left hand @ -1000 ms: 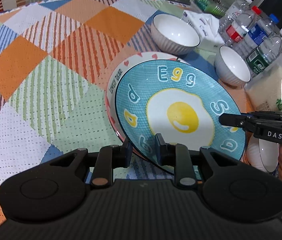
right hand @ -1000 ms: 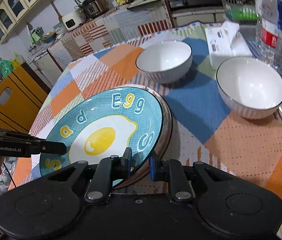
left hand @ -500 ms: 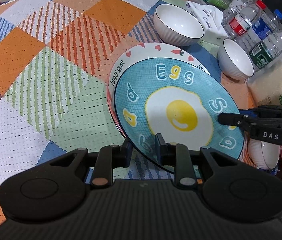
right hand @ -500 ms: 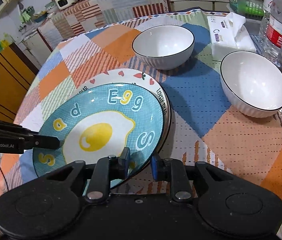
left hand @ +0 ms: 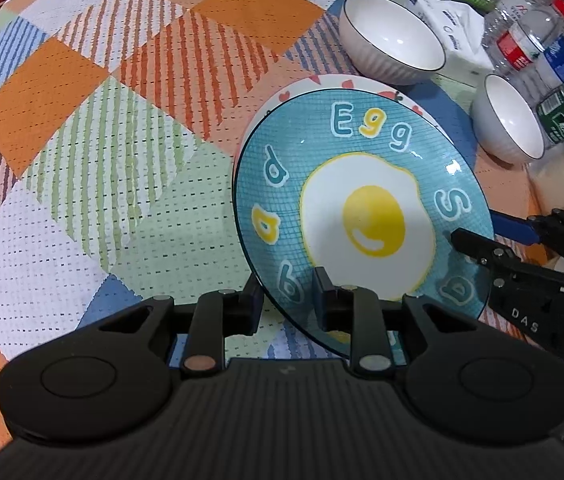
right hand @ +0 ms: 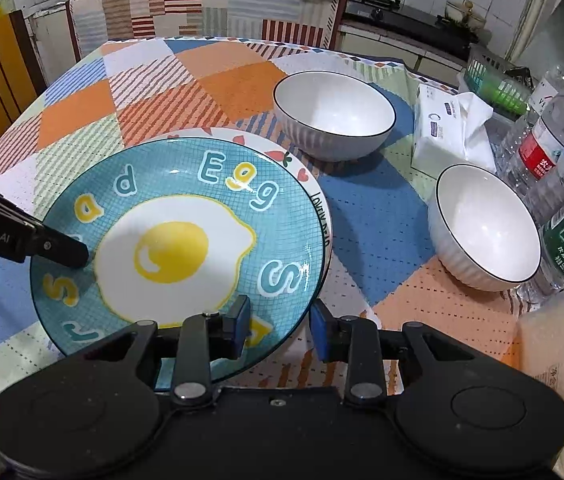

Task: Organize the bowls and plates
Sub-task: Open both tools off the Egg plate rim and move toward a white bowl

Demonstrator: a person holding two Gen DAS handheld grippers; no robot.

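Right hand-held gripper [right hand: 277, 330] now opening off egg plate [left hand: 362, 208], left hand-held gripper [left hand: 288, 298] gripping rim.

Left wrist view: looking steeply down along its fingers from close above the blue egg plate [left hand: 362, 200], bowls toward 1 o'clock. Right wrist view: facing the same plate [right hand: 185, 240] from its opposite rim, bowls at 1–2 o'clock. Both are sharing plate, bowls, bottles.

A blue plate [left hand: 362, 208] with a fried-egg picture and the word "Egg" lies on a white plate [right hand: 314, 184] rimmed with hearts. Two empty white bowls with dark rims, one [right hand: 334, 116] behind, one [right hand: 486, 228] nearer, stand upright beside the stack.
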